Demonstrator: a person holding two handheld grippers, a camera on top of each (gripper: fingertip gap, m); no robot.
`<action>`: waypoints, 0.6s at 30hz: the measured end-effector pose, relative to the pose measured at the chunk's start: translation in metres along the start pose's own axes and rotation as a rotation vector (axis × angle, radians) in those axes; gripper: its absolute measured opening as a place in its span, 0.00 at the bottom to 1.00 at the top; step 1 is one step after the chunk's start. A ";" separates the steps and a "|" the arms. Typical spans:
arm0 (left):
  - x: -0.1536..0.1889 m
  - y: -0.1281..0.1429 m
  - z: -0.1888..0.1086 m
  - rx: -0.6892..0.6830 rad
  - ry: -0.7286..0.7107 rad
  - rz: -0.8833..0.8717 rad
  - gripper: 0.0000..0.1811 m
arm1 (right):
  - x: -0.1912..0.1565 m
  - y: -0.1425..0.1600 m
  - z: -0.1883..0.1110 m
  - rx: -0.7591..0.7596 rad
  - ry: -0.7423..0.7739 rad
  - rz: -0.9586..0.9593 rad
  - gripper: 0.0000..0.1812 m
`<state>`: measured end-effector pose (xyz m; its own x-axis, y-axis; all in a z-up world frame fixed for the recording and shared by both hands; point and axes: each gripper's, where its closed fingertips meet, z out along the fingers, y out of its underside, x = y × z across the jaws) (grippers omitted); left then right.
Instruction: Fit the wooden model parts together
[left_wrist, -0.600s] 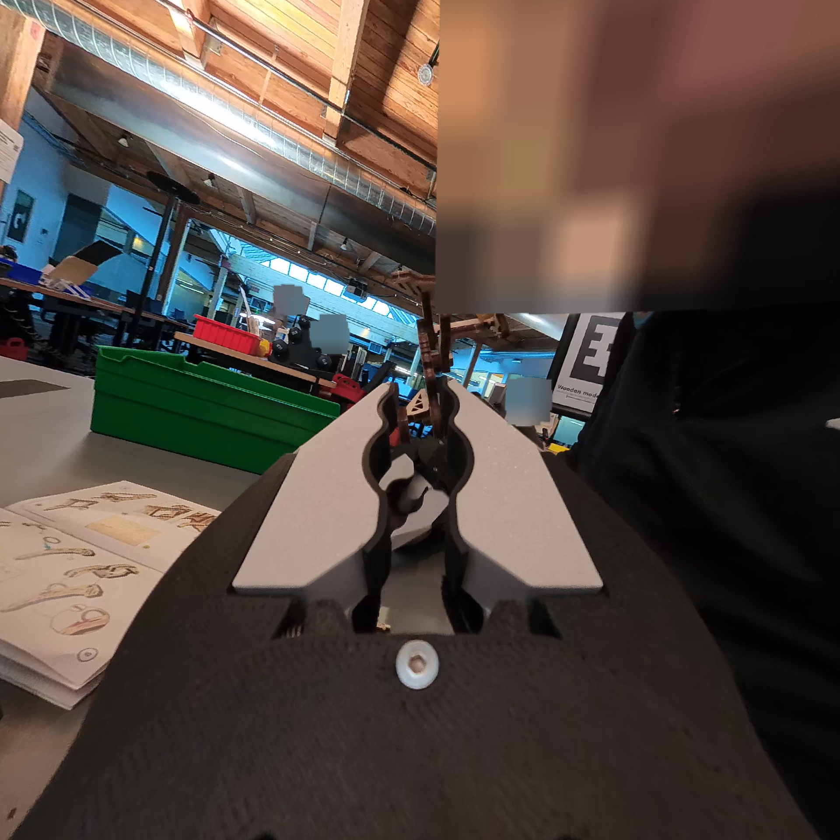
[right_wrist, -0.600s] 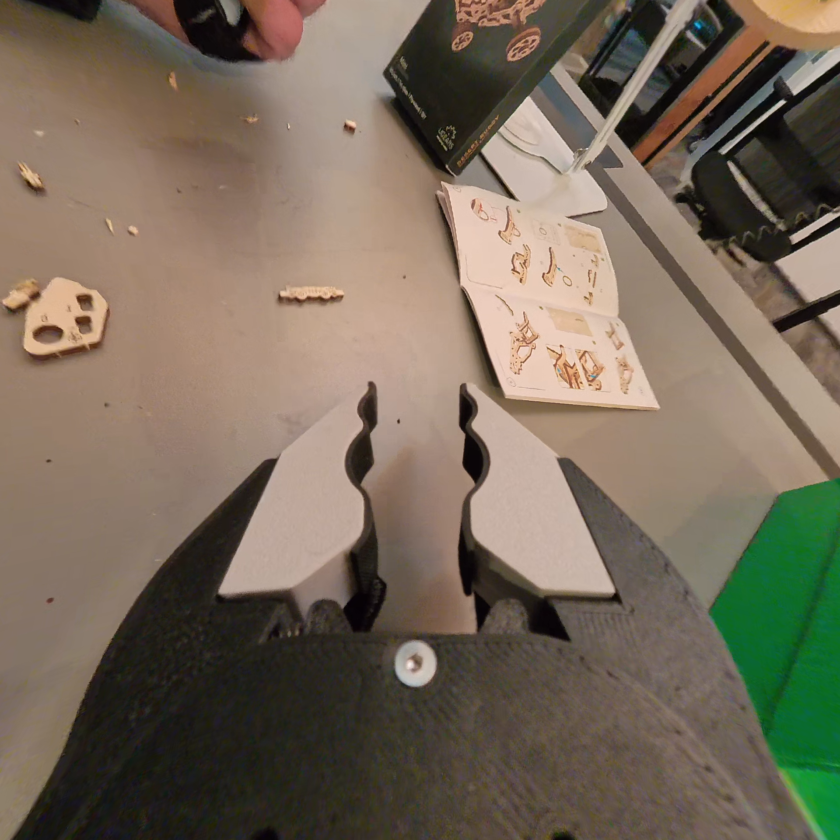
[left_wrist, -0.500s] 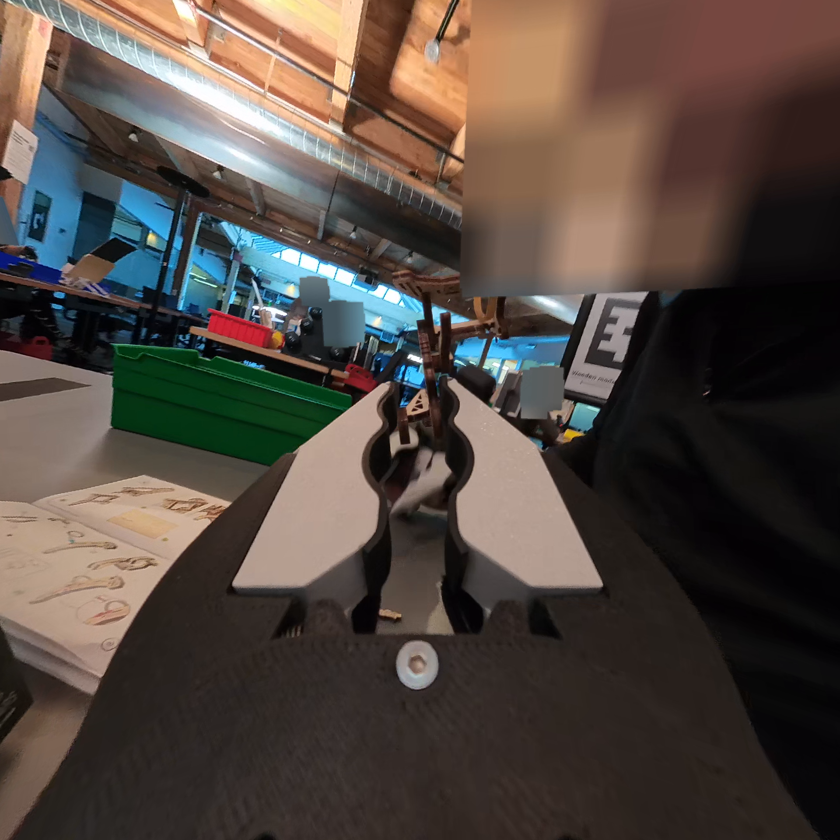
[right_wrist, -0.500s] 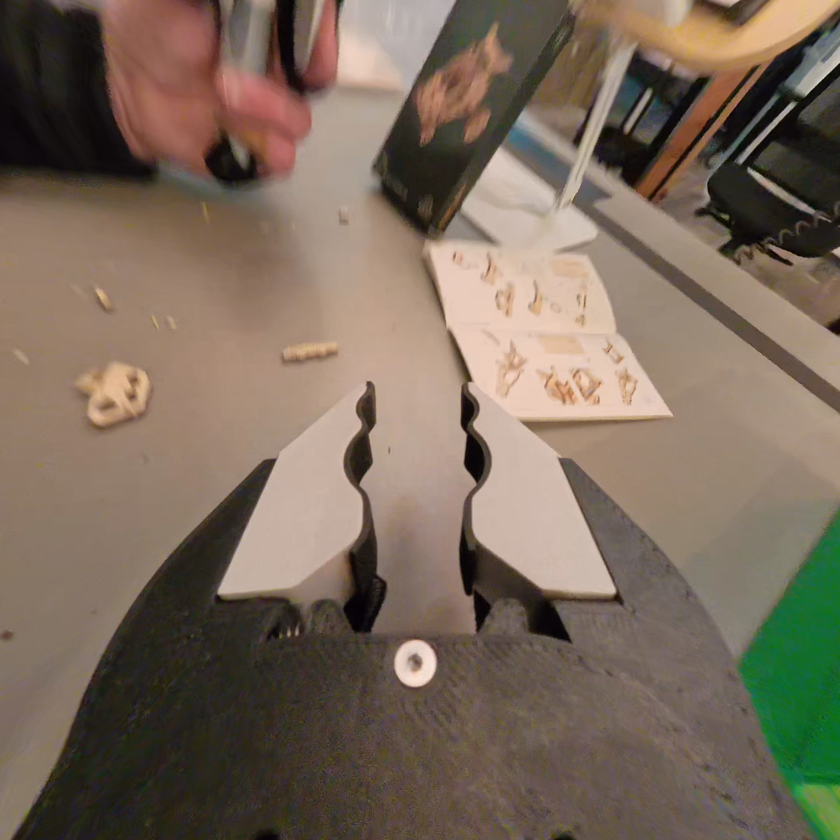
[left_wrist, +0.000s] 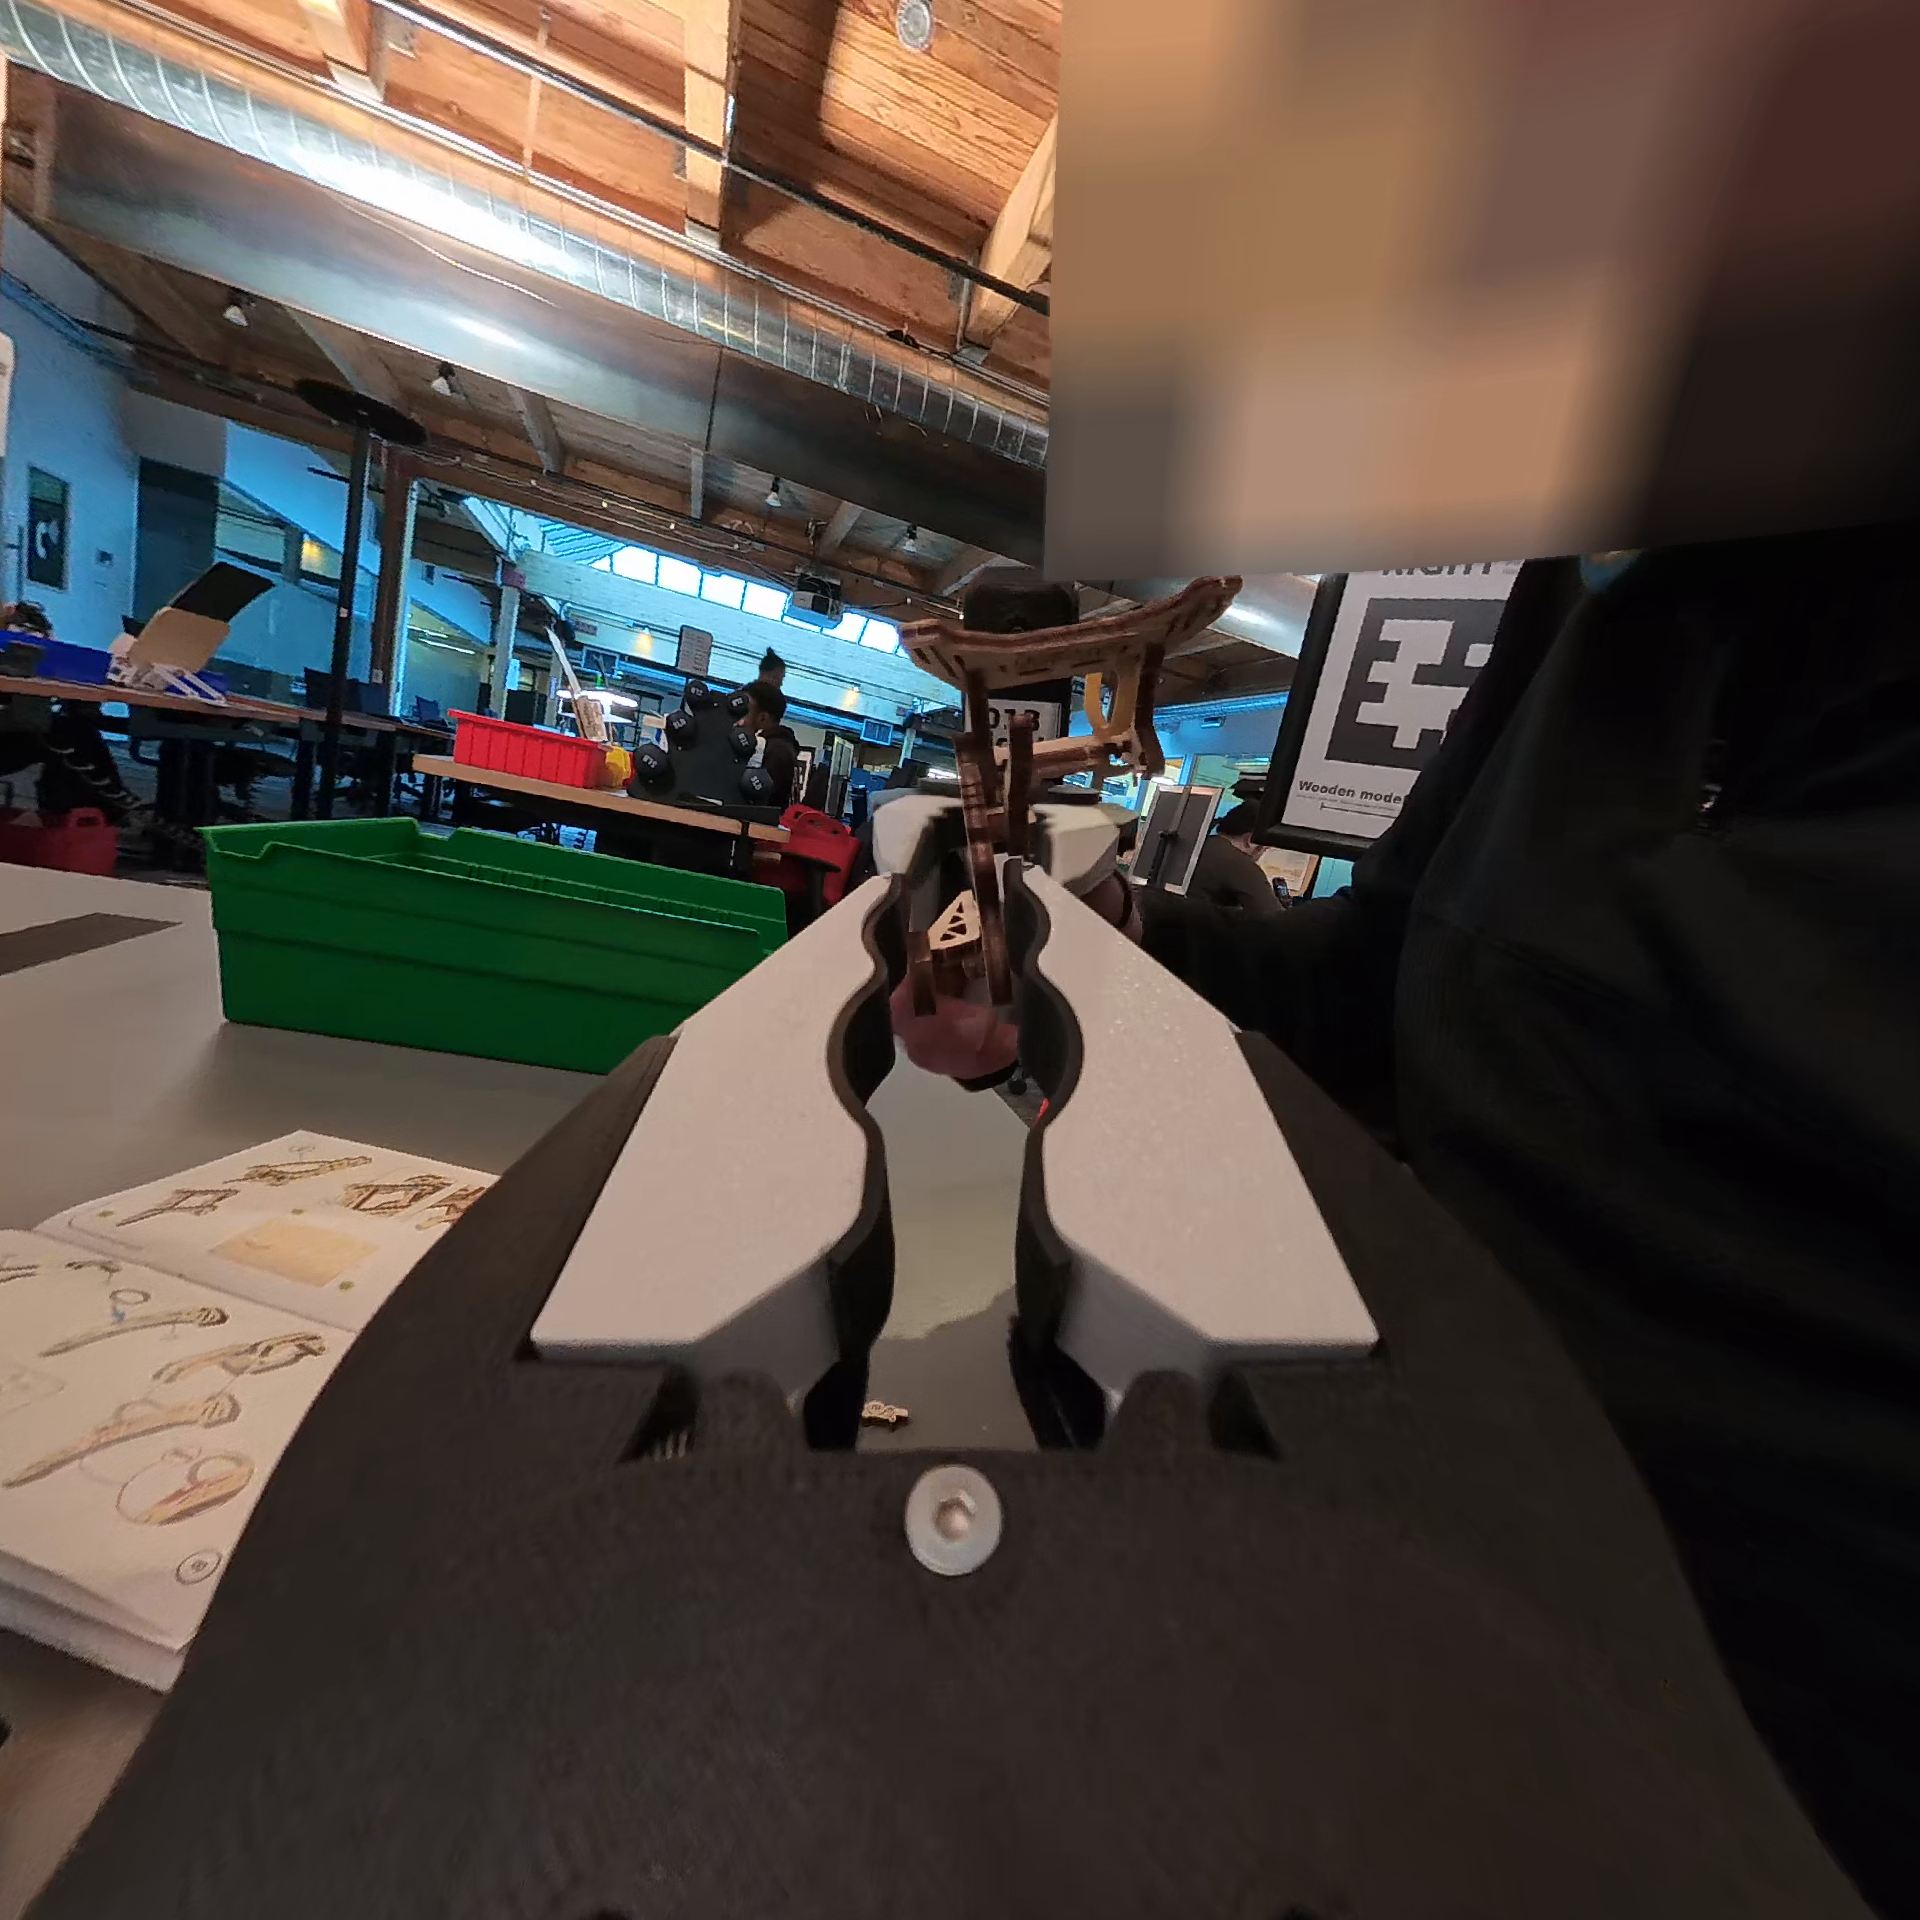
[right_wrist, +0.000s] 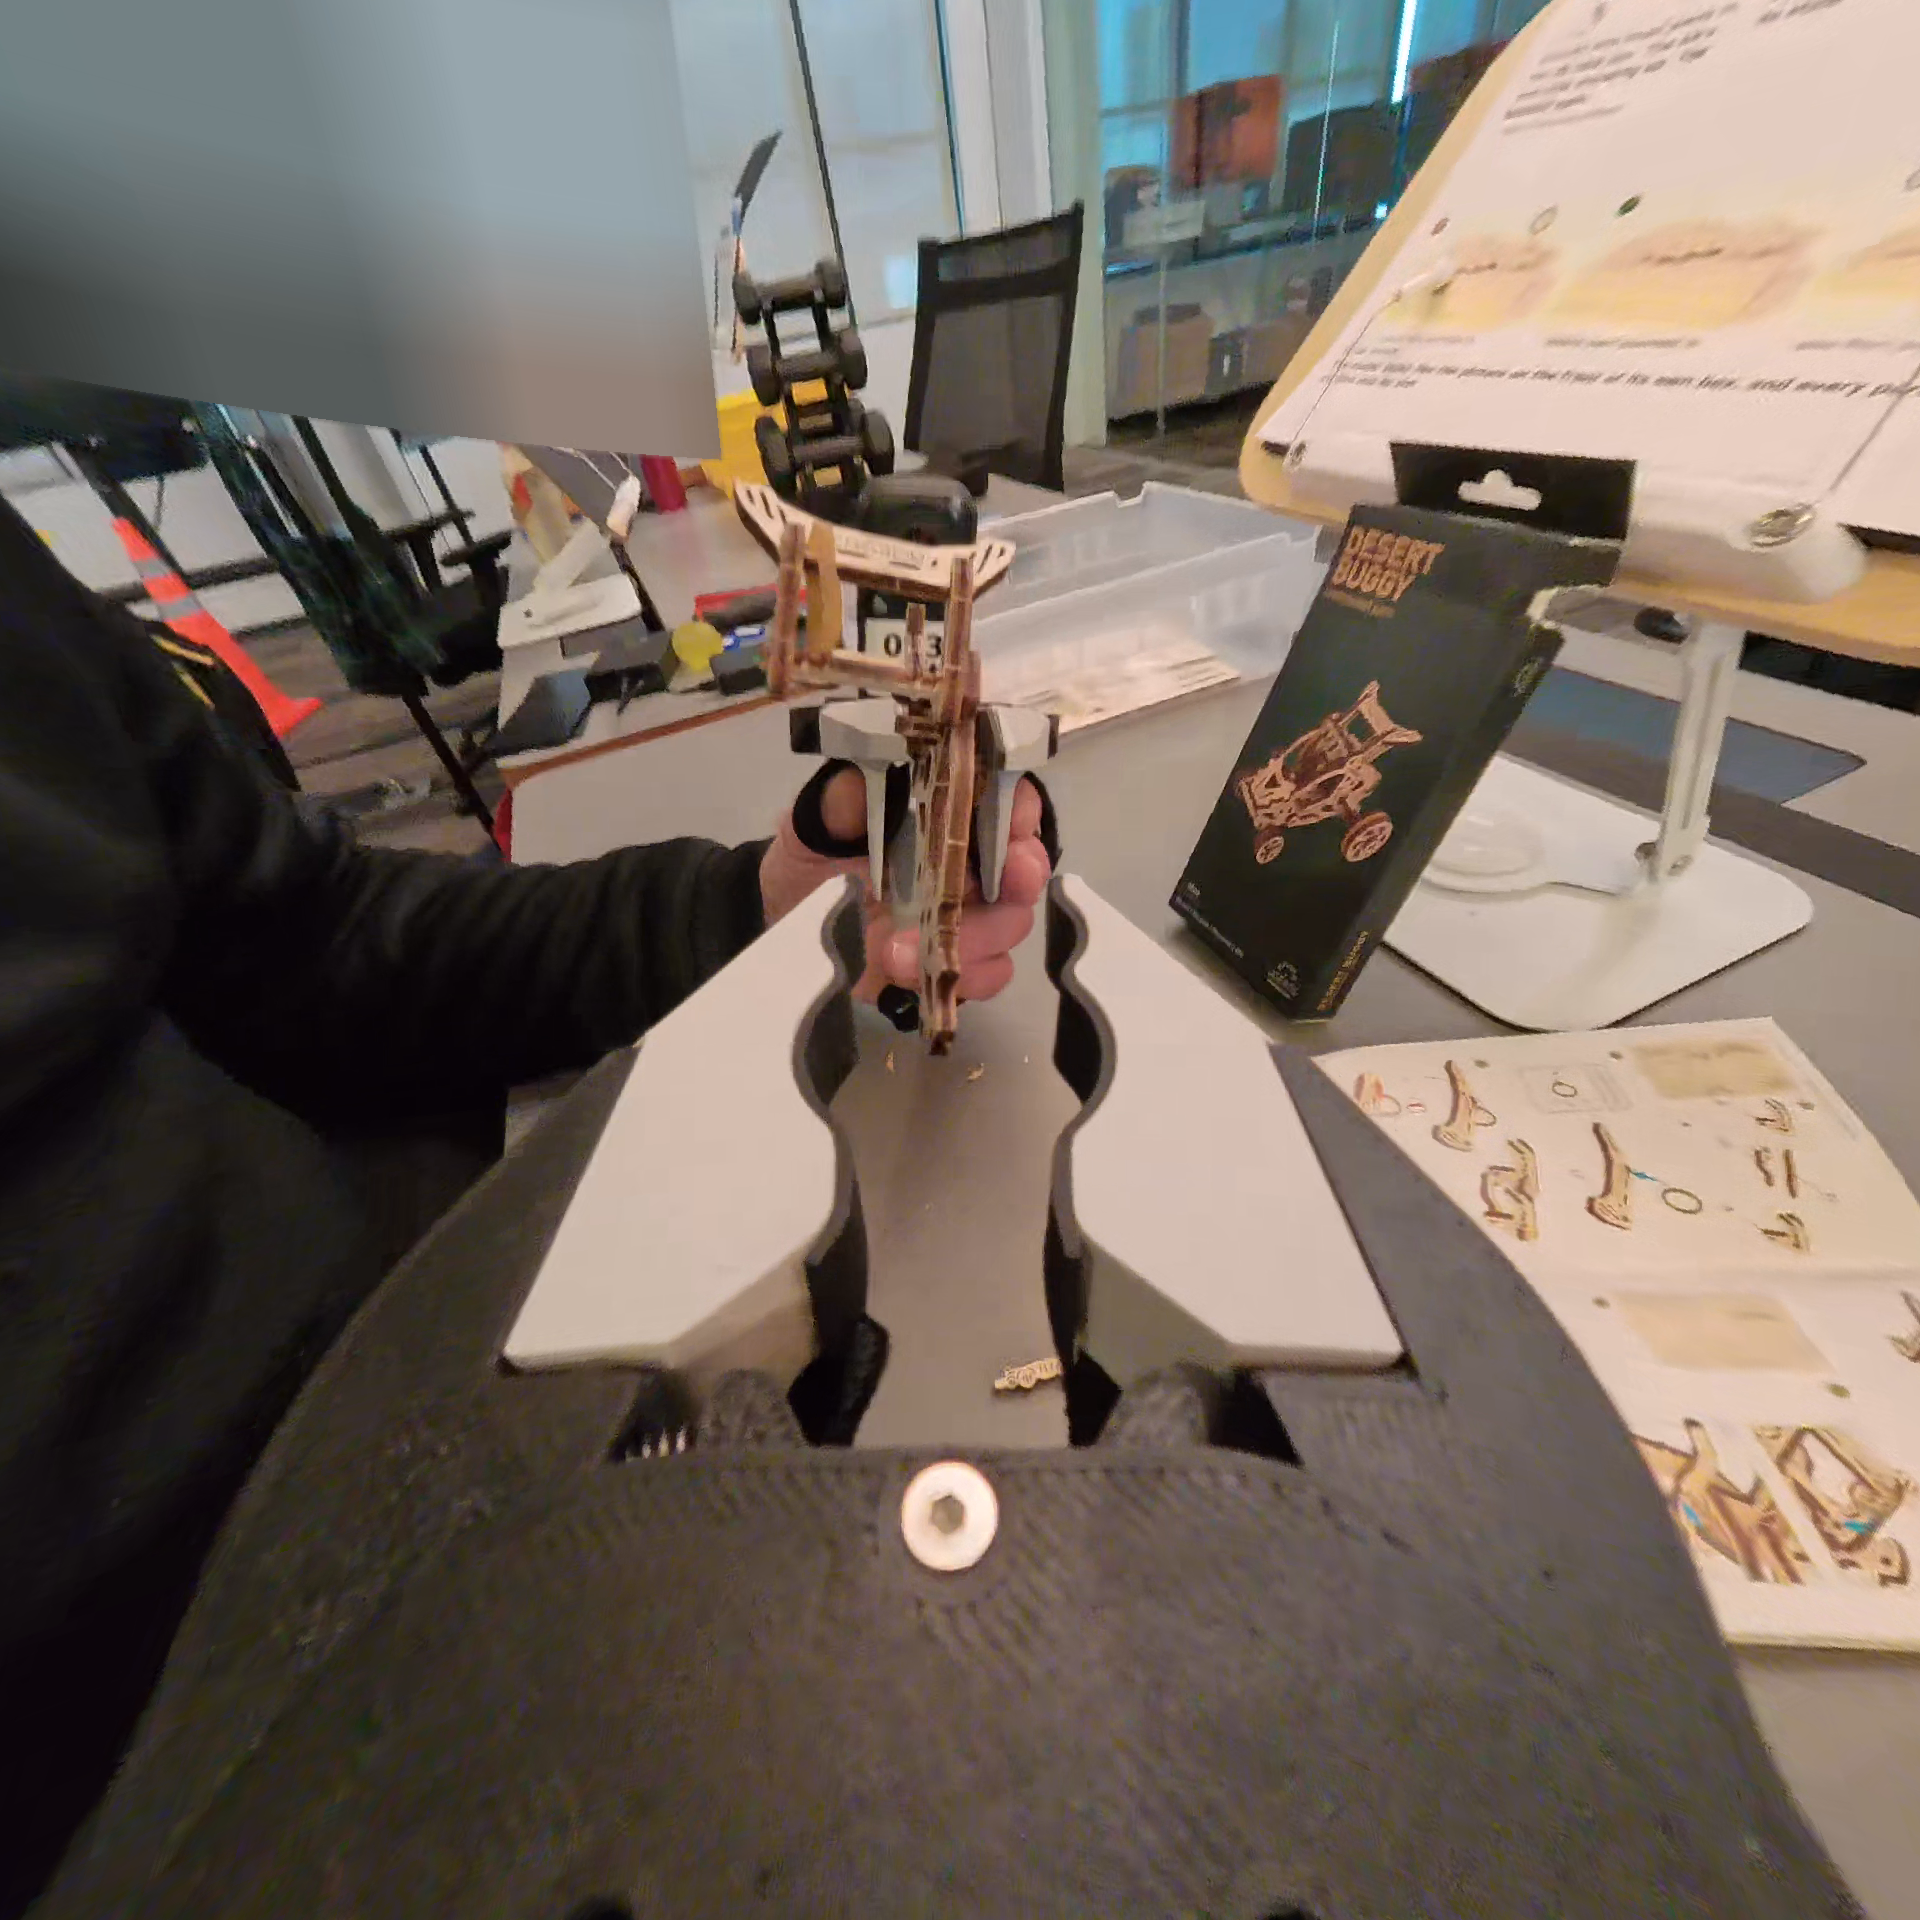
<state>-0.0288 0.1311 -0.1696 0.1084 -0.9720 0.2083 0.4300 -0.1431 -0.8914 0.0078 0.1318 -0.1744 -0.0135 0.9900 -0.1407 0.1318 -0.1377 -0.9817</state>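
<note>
My left gripper (left_wrist: 961, 894) is shut on a brown wooden model assembly (left_wrist: 982, 821) and holds it upright above the grey table (left_wrist: 104, 1039). A curved wooden piece tops the model. In the right wrist view the model (right_wrist: 914, 707) stands clamped between the left gripper's grey fingers (right_wrist: 862, 732), with a hand behind. My right gripper (right_wrist: 951, 904) is open and empty, facing the model. The model's lower end shows in the gap between its fingers. The right gripper's fingers (left_wrist: 1081, 831) show just beyond the model in the left wrist view. A small loose wooden part (right_wrist: 1029, 1377) lies on the table.
An open instruction booklet (right_wrist: 1662, 1247) lies at the right, next to a black model box (right_wrist: 1351, 810) and a white stand (right_wrist: 1610, 914). A green bin (left_wrist: 468, 935) stands behind the booklet (left_wrist: 156, 1351). A person's dark sleeve (right_wrist: 416, 935) fills the left. There is about 5 centimetres between the tips of the two grippers.
My right gripper has swung up from looking down at the table to face the left gripper and the model. It stays open. The left gripper stays shut on the model.
</note>
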 end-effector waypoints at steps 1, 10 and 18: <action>0.001 0.000 0.001 0.000 0.004 0.000 0.09 | -0.001 0.001 0.004 -0.011 -0.006 0.003 0.16; 0.001 0.006 0.004 -0.036 -0.003 0.010 0.08 | -0.003 0.004 0.009 -0.006 -0.014 -0.013 0.00; -0.008 0.008 -0.009 -0.133 -0.124 0.070 0.26 | 0.013 0.028 -0.013 -0.075 0.018 -0.014 0.00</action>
<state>-0.0342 0.1361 -0.1815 0.2471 -0.9513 0.1844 0.2961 -0.1070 -0.9491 0.0240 0.1417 -0.2017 0.0017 0.9923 -0.1236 0.2053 -0.1214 -0.9711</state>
